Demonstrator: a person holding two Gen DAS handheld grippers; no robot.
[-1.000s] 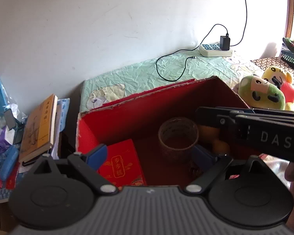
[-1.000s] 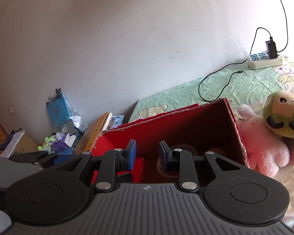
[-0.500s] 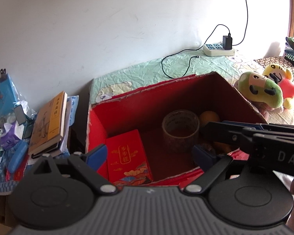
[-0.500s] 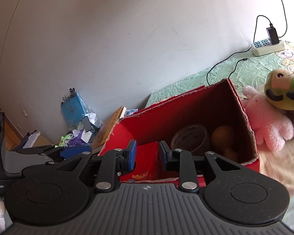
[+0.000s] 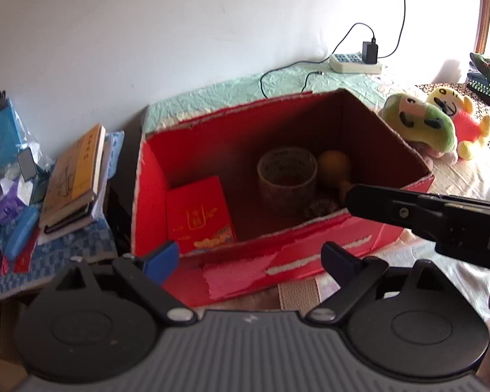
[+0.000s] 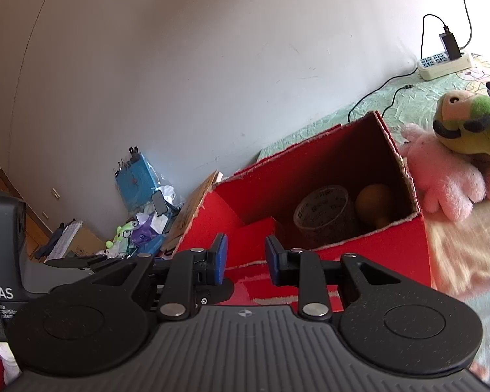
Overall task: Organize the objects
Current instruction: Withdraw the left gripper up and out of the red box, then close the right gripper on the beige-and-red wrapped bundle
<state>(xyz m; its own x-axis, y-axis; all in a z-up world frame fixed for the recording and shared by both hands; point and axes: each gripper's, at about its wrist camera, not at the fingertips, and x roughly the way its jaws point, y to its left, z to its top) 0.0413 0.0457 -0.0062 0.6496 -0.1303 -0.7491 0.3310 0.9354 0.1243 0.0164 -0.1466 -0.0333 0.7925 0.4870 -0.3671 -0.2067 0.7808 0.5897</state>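
Observation:
A red cardboard box (image 5: 310,238) (image 6: 392,245) stands open on the bed. Inside lie a red envelope packet (image 5: 197,215), a roll of tape (image 5: 287,176) (image 6: 323,212) and a tan gourd-shaped thing (image 5: 334,166) (image 6: 374,202). My left gripper (image 5: 248,258) is open wide and empty, in front of the box's near wall. My right gripper (image 6: 245,258) is open with a narrow gap and empty, also in front of the box; its body (image 5: 441,219) crosses the left wrist view at right.
A green plush (image 5: 421,124) (image 6: 470,127), a yellow plush (image 5: 457,114) and a pink plush (image 6: 441,176) lie right of the box. Books (image 5: 75,176) and clutter (image 5: 9,176) sit to the left. A power strip (image 5: 354,62) with cable lies by the wall.
Both grippers have drawn back and up from the box, so more of its front wall and inside shows. Neither gripper's opening has changed.

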